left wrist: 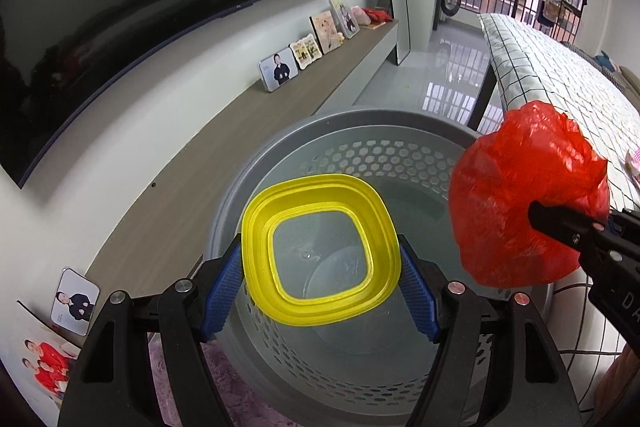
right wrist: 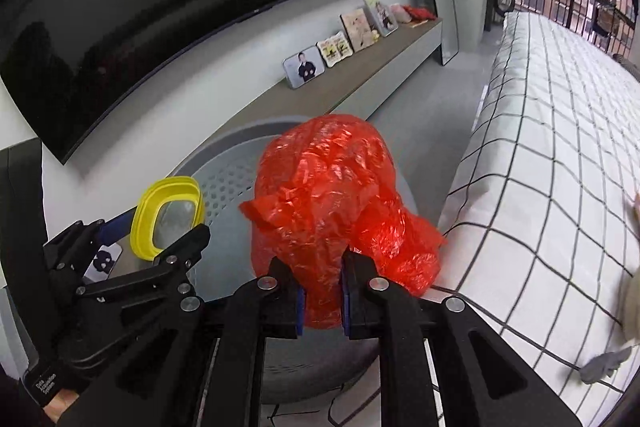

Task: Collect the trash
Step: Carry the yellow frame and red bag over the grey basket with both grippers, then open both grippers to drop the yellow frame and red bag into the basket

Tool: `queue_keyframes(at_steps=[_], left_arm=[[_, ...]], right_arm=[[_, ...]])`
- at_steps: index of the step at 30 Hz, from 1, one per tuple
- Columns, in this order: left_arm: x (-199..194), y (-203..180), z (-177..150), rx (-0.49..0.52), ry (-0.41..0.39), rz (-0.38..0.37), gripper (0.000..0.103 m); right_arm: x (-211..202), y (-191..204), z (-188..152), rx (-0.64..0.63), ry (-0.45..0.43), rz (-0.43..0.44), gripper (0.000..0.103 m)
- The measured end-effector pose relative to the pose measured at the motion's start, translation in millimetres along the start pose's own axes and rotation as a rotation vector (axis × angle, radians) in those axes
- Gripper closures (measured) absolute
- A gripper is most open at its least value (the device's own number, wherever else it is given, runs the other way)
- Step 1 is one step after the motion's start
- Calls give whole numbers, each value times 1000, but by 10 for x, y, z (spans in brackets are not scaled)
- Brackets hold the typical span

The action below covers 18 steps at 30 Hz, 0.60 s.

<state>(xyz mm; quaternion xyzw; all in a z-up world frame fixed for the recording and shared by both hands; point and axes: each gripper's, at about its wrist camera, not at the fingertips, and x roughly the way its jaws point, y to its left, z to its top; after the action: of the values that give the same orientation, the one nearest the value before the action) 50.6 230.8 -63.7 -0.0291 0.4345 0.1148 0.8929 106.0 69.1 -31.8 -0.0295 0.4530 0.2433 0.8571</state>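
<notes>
My left gripper (left wrist: 320, 287) is shut on a yellow-rimmed clear plastic lid (left wrist: 320, 251) and holds it over the mouth of a grey perforated bin (left wrist: 384, 151). My right gripper (right wrist: 322, 301) is shut on a crumpled red plastic bag (right wrist: 326, 195) and holds it above the bin's (right wrist: 228, 183) right side. The red bag (left wrist: 524, 199) also shows at the right of the left wrist view, pinched by the right gripper's finger (left wrist: 560, 227). The left gripper (right wrist: 160, 247) with the yellow lid (right wrist: 168, 211) shows at the left of the right wrist view.
A table with a white checked cloth (right wrist: 560, 167) stands right beside the bin. A long low shelf (left wrist: 224, 155) with photo frames (left wrist: 278, 69) runs along the wall under a large dark TV (left wrist: 120, 7). A purple rug (left wrist: 224, 399) lies under the bin. A balcony grille is far back.
</notes>
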Motion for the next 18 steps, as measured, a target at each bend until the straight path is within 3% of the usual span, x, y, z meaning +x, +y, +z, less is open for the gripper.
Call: queue_keyframes(at_steps=[7, 10, 12, 18], left_arm=[[112, 55, 67, -14, 19, 3, 31], [119, 66, 77, -18, 20, 6, 31], [117, 66, 80, -19, 19, 7, 29], [95, 63, 67, -25, 15, 15, 24]], right_arm=[[63, -10, -49, -10, 27, 29, 86], [49, 0, -54, -17, 23, 32, 73], [61, -2, -28, -20, 8, 30, 58], [54, -15, -30, -19, -10, 25, 57]])
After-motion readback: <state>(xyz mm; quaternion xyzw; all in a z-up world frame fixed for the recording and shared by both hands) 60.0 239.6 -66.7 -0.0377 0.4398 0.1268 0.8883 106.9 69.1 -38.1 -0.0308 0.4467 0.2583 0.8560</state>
